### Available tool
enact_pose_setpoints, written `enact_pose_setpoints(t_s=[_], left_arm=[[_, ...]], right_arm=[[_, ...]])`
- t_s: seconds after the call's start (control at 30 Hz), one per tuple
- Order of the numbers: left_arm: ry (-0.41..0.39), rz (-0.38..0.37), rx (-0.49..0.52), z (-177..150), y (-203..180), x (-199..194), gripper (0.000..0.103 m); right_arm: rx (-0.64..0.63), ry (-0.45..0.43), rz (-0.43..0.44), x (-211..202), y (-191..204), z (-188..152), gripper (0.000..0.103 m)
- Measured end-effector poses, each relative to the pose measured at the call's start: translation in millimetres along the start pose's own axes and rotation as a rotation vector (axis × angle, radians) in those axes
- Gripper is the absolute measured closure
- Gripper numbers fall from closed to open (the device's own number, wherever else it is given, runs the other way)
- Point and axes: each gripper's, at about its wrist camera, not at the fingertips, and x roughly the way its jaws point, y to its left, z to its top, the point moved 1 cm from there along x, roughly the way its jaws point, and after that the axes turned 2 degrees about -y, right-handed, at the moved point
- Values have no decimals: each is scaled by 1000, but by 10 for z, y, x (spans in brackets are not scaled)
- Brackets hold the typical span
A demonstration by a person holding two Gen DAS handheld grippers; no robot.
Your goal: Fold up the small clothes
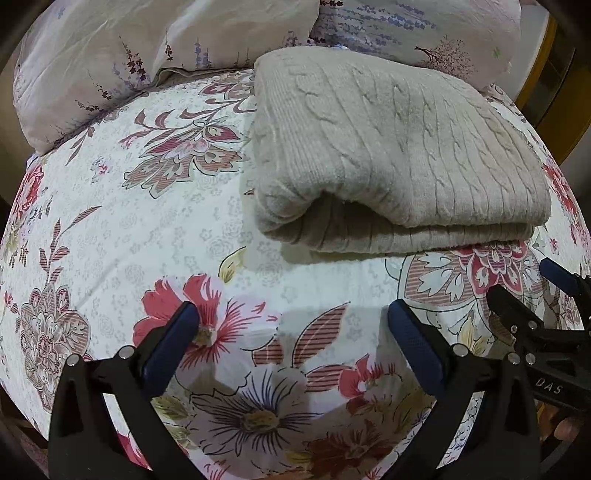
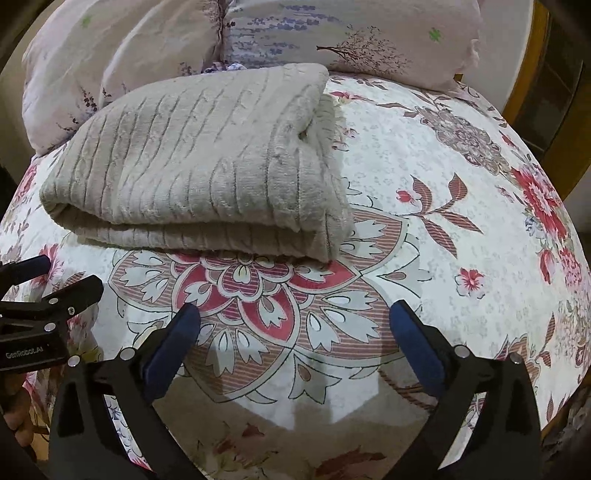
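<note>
My left tongs [image 1: 293, 317] are spread wide with nothing between their blue pads [image 1: 173, 341], hanging just above the flowered bedspread [image 1: 122, 229]. My right tongs [image 2: 295, 317] are spread the same way, gripping nothing, over a big red-and-white medallion printed on the bedspread [image 2: 424, 177]. The two sit side by side: from the left camera I see the right tongs [image 1: 517, 284] poking in at the right edge, and from the right camera the left tongs [image 2: 70, 277] show at the left edge, though from those side views I cannot tell how far they gape. The beige cable-knit sweater [image 1: 391, 155] lies folded into a thick stack on the bedspread, ahead of both tongs and apart from them, its rounded fold facing me. In the right view the sweater [image 2: 207, 158] sits ahead and to the left. Behind it, pale pillows [image 1: 110, 59] with purple sprigs lie against the head of the bed, and the sweater's far edge reaches close to the pillows [image 2: 332, 33].
</note>
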Motion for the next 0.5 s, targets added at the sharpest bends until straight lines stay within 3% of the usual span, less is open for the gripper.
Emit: enact_pose_setpoints(t_s=[0.5], left_arm=[[-4, 5, -8, 0, -9, 2, 2]], right_arm=[[-2, -40, 1, -12, 6, -37, 1]])
